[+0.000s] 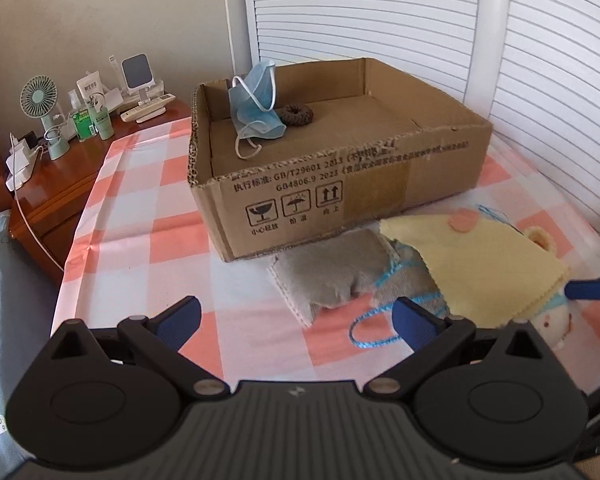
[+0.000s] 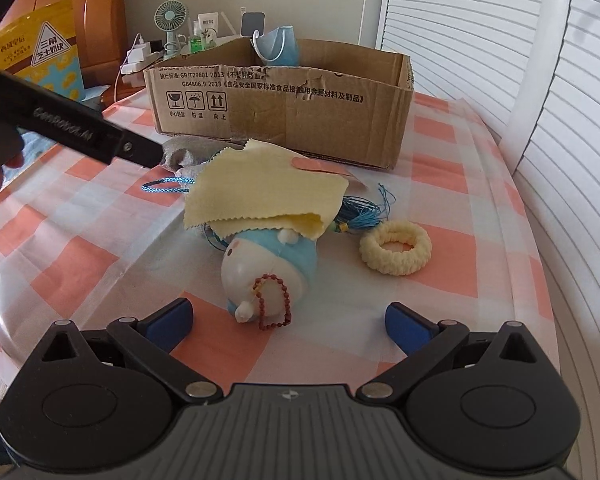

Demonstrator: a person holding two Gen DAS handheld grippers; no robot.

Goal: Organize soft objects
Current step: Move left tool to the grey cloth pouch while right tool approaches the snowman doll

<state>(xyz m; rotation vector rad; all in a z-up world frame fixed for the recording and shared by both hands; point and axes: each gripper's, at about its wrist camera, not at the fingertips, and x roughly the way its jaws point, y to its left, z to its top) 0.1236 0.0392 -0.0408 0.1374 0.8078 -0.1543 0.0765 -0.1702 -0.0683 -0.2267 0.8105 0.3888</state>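
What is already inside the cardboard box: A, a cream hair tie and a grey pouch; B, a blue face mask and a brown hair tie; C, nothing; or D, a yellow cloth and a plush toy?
B: the left wrist view shows the mask and brown hair tie in the box.

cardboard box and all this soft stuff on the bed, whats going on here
A person is sorting soft things into the cardboard box with two handheld tongs. A blue face mask and a brown scrunchie are already inside. The yellow cloth, plush toy and cream scrunchie still lie outside. Both the left tongs and right tongs are open and empty.
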